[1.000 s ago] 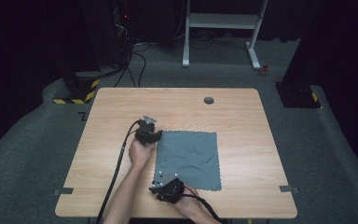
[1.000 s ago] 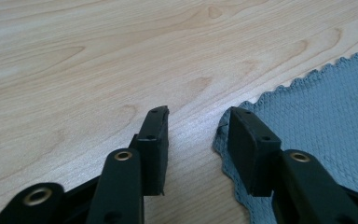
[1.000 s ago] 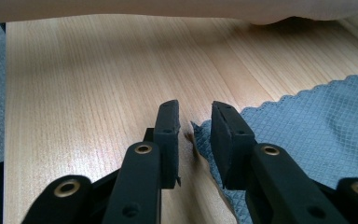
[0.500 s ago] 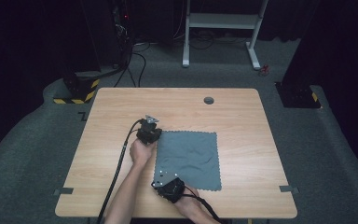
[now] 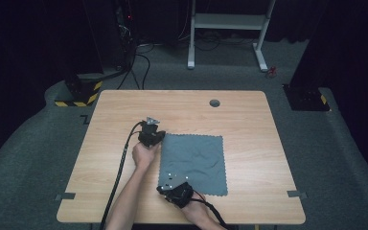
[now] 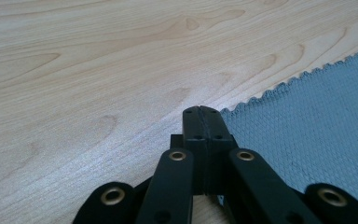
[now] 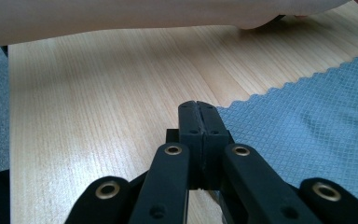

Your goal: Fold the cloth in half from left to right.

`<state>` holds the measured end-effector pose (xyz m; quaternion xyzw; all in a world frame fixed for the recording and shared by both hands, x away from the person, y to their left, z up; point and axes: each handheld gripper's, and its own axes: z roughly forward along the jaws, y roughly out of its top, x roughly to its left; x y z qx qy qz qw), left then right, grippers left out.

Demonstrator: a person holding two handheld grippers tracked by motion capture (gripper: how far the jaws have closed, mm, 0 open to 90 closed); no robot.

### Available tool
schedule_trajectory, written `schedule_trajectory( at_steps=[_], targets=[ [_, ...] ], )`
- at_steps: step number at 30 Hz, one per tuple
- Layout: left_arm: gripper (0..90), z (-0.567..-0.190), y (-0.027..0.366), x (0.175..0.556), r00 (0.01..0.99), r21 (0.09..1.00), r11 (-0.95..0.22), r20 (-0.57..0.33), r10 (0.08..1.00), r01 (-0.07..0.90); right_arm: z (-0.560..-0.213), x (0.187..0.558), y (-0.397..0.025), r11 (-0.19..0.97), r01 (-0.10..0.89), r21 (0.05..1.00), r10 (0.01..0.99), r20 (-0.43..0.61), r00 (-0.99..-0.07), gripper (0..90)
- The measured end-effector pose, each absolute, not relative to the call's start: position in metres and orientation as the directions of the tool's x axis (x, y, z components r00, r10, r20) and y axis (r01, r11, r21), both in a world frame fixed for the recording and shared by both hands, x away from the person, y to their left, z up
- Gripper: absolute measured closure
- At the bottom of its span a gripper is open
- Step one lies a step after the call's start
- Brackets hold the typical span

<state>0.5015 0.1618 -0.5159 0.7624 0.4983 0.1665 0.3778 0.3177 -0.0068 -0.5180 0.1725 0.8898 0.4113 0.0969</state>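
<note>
A grey cloth (image 5: 192, 163) lies spread flat on the wooden table (image 5: 249, 120). My left gripper (image 5: 152, 135) sits at the cloth's far left corner. In the left gripper view its jaws are pressed together, and the scalloped edge of the cloth (image 6: 317, 135) runs straight into the left gripper (image 6: 200, 111). My right gripper (image 5: 174, 190) is at the near left corner of the cloth. There too the jaws are shut, and the cloth (image 7: 307, 126) meets the right gripper (image 7: 198, 105) at its tip. Both corners are hidden under the jaws.
A round hole (image 5: 214, 103) sits in the table near its far edge. The person's left forearm (image 7: 121, 18) crosses the back of the right gripper view. A white frame (image 5: 230, 28) and dark stands are on the floor beyond the table.
</note>
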Motion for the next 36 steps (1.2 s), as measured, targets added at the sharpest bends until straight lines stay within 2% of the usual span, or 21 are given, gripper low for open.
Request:
schedule_trajectory(
  at_steps=[14,25,36],
  targets=[
    [90.0,-0.507,0.174,0.501,0.444,0.751,-0.194,-0.144,0.884,0.631,-0.512,0.314,-0.004,0.594,0.216,0.775,0.38,-0.034,-0.924,90.0],
    [90.0,-0.495,0.198,0.497,0.429,0.746,-0.178,-0.156,0.89,0.641,-0.5,0.313,0.004,0.59,0.183,0.786,0.349,-0.044,-0.936,90.0],
    [90.0,-0.483,0.192,0.494,0.444,0.758,-0.19,-0.144,0.884,0.624,-0.5,0.314,-0.004,0.559,0.195,0.806,0.349,-0.016,-0.937,90.0]
  ],
)
